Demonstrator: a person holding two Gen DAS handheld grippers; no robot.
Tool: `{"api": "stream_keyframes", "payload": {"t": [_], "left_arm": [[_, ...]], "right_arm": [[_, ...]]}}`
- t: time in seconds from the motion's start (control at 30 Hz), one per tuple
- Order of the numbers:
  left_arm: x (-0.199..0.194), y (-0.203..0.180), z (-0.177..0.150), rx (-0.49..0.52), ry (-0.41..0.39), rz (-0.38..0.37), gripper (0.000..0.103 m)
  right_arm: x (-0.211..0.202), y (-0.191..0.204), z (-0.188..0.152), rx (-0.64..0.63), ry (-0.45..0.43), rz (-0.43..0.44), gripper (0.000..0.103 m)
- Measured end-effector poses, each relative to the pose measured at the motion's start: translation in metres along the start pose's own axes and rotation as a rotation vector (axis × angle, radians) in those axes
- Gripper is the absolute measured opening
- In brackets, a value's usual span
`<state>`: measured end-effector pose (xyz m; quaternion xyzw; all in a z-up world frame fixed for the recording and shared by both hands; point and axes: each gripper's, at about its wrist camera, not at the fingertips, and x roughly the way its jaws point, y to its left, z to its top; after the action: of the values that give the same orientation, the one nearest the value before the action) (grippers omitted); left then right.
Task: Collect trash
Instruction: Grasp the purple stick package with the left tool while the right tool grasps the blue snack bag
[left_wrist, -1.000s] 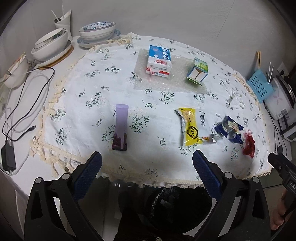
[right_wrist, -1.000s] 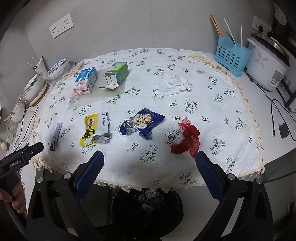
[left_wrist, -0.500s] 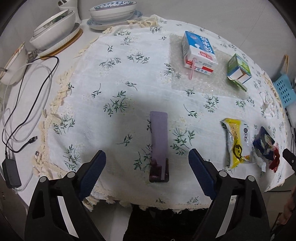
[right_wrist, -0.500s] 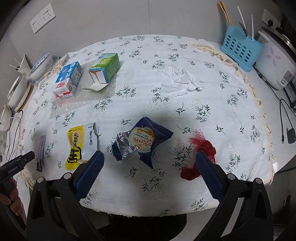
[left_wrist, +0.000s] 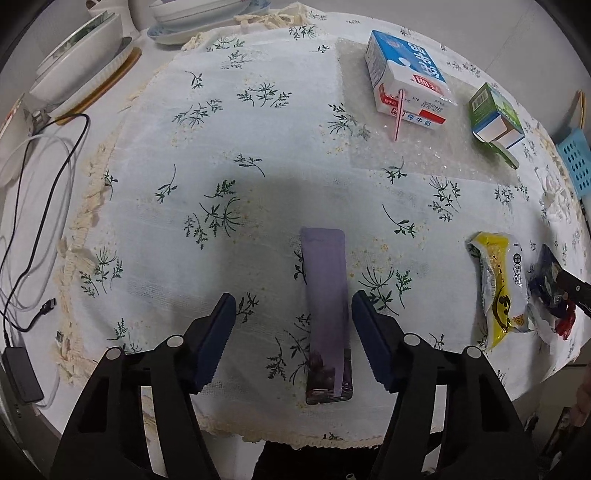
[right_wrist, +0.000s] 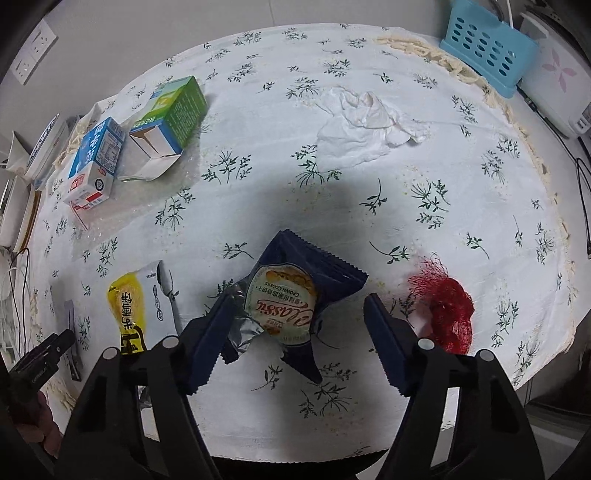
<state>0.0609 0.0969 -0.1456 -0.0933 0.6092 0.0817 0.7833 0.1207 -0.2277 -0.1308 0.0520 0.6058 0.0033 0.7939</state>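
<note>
My left gripper (left_wrist: 293, 306) is open, low over the flowered tablecloth, with a flat purple sachet (left_wrist: 327, 310) lying between its fingers, nearer the right one. My right gripper (right_wrist: 299, 308) is open, its fingers on either side of a dark blue cookie wrapper (right_wrist: 295, 299) that lies on the cloth. A yellow snack wrapper (right_wrist: 138, 306) lies left of it, also in the left wrist view (left_wrist: 500, 284). A red net (right_wrist: 448, 306) lies to the right. A crumpled white tissue (right_wrist: 364, 125), a blue milk carton (left_wrist: 408, 81) with a pink straw and an open green carton (left_wrist: 495, 114) lie farther back.
Stacked bowls and plates (left_wrist: 81, 62) and black and white cables (left_wrist: 33, 206) sit off the cloth at the left. A blue utensil basket (right_wrist: 489, 44) and a white rice cooker (right_wrist: 557, 77) stand at the back right. The table's near edge (left_wrist: 295, 439) is just below the grippers.
Both grippers have moved forward and down toward the table. The left one now straddles the purple sachet; the right one now straddles the blue cookie wrapper. Nothing on the table has moved.
</note>
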Motion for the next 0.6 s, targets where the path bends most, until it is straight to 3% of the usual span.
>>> {"api": "stream_keyframes", "payload": {"t": [0.2, 0.37, 0.43, 0.6], "left_arm": [[0.002, 0.002, 0.003, -0.008, 0.002, 0.023, 0.046], [0.0, 0.005, 0.003, 0.004, -0.002, 0.035, 0.019], [-0.001, 0.006, 0.002, 0.004, -0.002, 0.03, 0.016], [-0.005, 0.01, 0.0, -0.001, -0.011, 0.009, 0.013]], "right_arm": [[0.013, 0.004, 0.003, 0.018, 0.029, -0.003, 0.054], [0.02, 0.007, 0.003, 0.021, 0.045, -0.006, 0.037], [0.021, 0.007, 0.003, 0.022, 0.042, -0.002, 0.029], [0.016, 0.007, 0.002, 0.02, 0.024, -0.001, 0.024]]}}
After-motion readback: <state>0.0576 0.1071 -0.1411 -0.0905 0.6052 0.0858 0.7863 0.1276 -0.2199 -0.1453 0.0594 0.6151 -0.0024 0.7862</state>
